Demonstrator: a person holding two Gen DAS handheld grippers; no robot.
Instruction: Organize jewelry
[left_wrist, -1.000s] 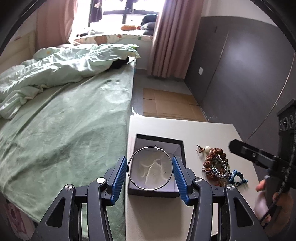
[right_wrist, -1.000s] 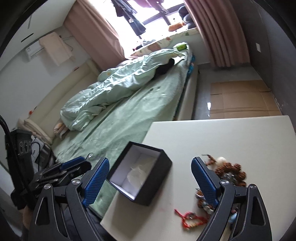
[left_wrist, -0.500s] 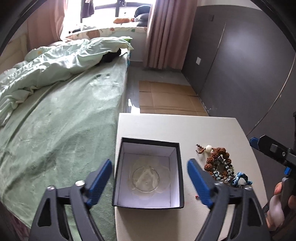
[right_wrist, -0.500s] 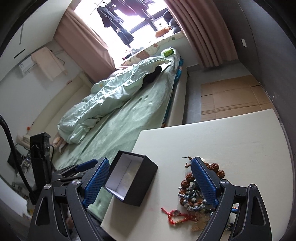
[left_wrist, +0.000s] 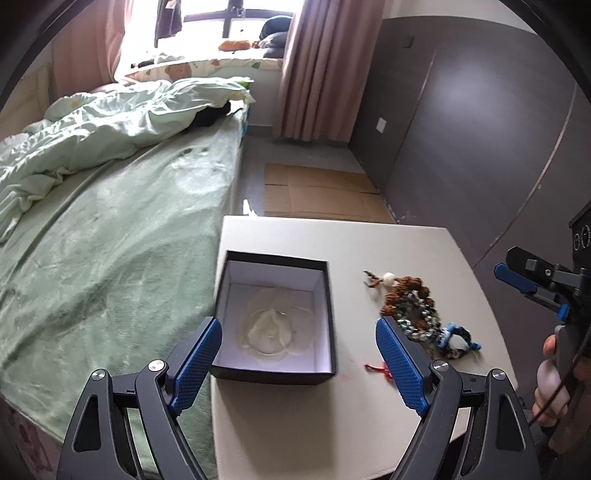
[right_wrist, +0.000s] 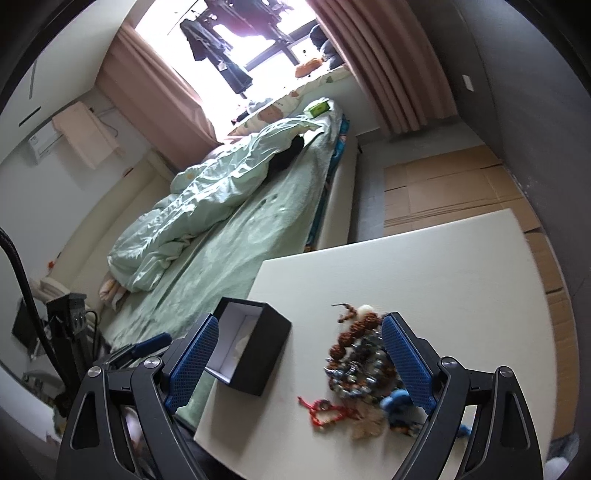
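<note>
A black box with a white lining stands open on the white table. A thin silver bangle lies inside it on white padding. My left gripper is open and empty, above the box's near edge. A pile of bead bracelets lies right of the box, with a blue one and a red cord. In the right wrist view my right gripper is open and empty above the pile, with the box to its left.
A bed with a green sheet runs along the table's left edge. Flattened cardboard lies on the floor beyond the table. A dark wall stands to the right. The right gripper shows at the table's right side.
My left gripper opened and let go of the silver bangle, which now lies in the box. It then pulled back slightly. My right gripper moved over the bracelet pile.
</note>
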